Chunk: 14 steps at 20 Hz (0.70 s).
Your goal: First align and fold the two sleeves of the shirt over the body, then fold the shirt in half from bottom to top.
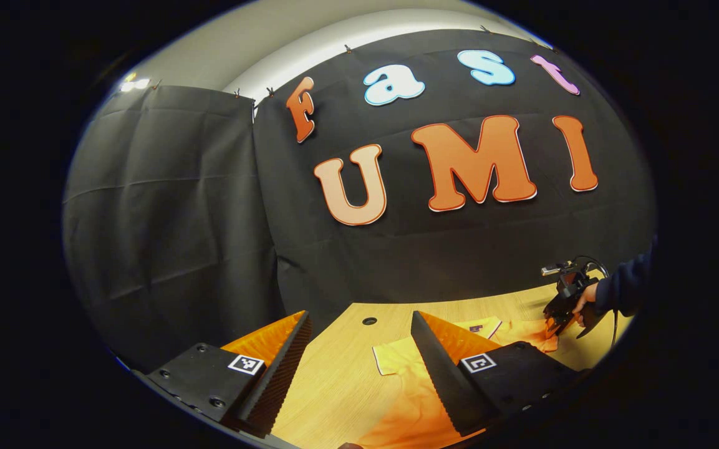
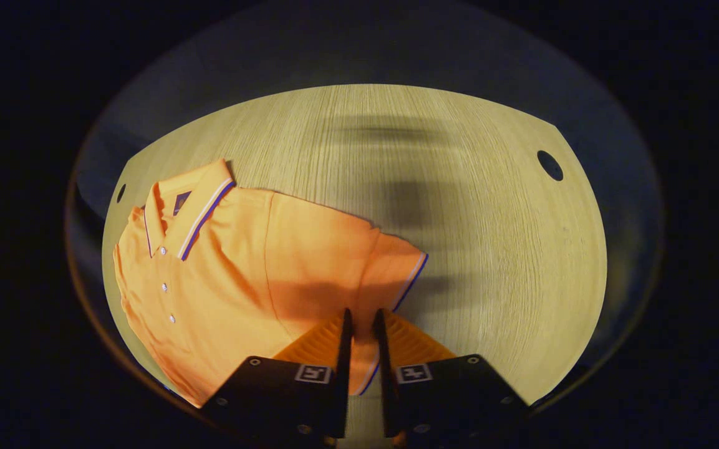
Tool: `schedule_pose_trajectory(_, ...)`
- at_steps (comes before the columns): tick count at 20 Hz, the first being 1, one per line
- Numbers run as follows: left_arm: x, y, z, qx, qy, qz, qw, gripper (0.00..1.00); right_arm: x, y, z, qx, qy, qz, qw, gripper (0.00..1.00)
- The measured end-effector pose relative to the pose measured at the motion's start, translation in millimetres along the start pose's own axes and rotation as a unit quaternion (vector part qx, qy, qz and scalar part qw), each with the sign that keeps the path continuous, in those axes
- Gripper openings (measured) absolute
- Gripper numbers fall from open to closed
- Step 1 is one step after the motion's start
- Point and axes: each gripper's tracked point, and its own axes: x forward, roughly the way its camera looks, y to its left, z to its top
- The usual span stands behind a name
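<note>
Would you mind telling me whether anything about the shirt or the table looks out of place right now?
Nothing stands out. The orange polo shirt lies flat on the wooden table, collar neat, no spill or tear visible. The right gripper has its jaws nearly closed over the sleeve; the left gripper hangs open above the table.

shirt on table, seemingly flat

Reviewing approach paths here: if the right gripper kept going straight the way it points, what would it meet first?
The shirt's sleeve. The right gripper points down at it, fingers nearly closed around its trimmed edge, though depth is unclear; the wooden table lies beneath.
</note>
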Motion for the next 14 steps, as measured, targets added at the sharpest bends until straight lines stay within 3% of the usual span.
schedule_pose_trajectory(3, -4, 1, 0, 0.002, -0.003, 0.001, 1.0, 0.98, -7, 10, 1, 0.018, -0.001, 0.055, 0.998, 0.08)
schedule_pose_trajectory(8, -7, 6, -5, 0.0, 0.003, 0.009, 1.0, 0.98, -32, 20, 23, 0.009, -0.053, 0.062, 0.997, 0.07)
schedule_pose_trajectory(14, -11, 4, -3, 0.008, 0.002, 0.011, 1.0, 0.99, -63, 63, 36, -0.033, -0.077, 0.093, 0.992, 0.07)
